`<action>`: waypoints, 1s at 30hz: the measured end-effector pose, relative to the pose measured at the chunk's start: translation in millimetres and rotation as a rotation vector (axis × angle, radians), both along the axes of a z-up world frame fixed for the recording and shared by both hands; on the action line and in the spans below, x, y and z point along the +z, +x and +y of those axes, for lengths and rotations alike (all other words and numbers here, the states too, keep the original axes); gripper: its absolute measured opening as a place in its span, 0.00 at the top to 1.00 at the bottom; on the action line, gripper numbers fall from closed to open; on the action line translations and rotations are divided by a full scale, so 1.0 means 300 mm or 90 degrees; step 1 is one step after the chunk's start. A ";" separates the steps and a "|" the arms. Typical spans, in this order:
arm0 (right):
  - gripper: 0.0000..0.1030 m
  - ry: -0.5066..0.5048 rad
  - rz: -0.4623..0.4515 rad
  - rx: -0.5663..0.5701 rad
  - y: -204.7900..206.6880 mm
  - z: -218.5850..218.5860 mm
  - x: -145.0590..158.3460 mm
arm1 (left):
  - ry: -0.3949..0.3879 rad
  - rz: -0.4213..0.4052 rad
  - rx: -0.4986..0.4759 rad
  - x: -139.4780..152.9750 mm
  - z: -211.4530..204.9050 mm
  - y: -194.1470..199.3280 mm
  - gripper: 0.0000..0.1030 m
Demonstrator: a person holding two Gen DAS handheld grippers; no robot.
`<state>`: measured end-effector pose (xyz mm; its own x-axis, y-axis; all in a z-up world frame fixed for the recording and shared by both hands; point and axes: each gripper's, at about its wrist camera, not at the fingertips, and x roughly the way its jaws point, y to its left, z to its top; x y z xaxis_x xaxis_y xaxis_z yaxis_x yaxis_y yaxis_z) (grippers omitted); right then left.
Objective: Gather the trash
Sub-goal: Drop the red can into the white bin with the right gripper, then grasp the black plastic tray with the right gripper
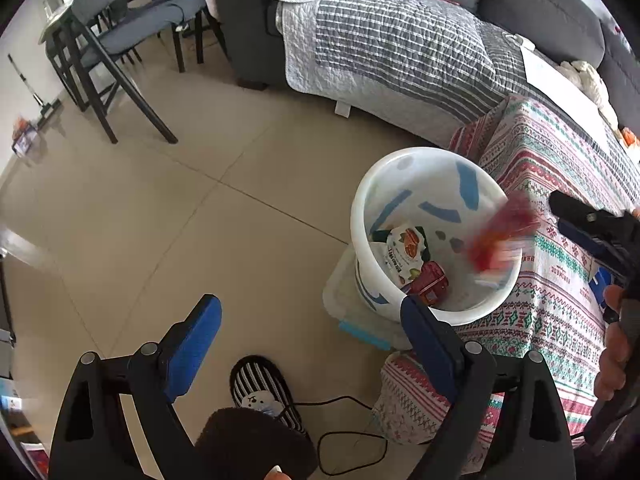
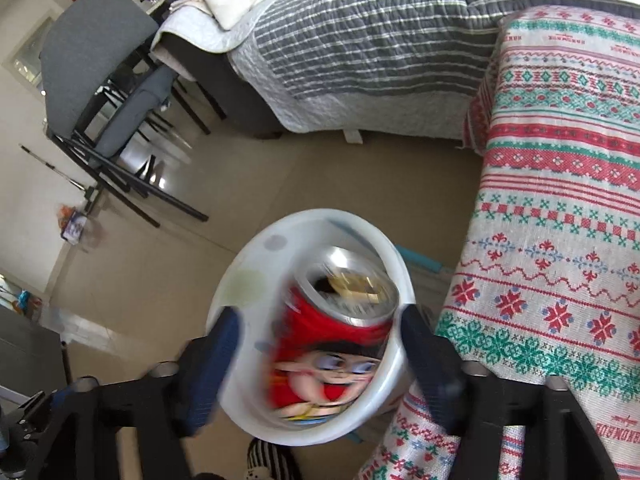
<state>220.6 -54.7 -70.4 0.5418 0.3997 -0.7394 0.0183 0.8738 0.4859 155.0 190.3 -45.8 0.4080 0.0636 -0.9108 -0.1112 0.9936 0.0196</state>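
A white bucket [image 1: 360,200] stands on the floor beside a cloth-covered table, with a nut snack packet [image 1: 406,248] and a red pack [image 1: 432,280] lying inside. A red drink can [image 1: 500,236] shows blurred in the air over the bucket's right rim, clear of my right gripper [image 1: 564,216]. In the right wrist view the can [image 2: 336,340] sits between the spread fingers of the right gripper [image 2: 320,314], with a gap on each side, above the bucket [image 2: 248,264]. My left gripper [image 1: 311,306] is open and holds nothing, just left of the bucket.
The table with the patterned cloth [image 1: 560,184] fills the right side. A sofa under a grey quilt [image 1: 400,48] stands behind. Dark chairs [image 1: 120,40] are at the far left. A striped slipper [image 1: 260,384], a black cable [image 1: 344,436] and a clear box [image 1: 344,300] lie near the bucket.
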 end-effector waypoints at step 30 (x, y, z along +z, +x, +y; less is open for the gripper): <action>0.01 -0.201 0.055 -0.234 -0.470 -0.736 0.199 | -0.071 -0.034 -0.172 0.087 -0.500 -0.003 0.00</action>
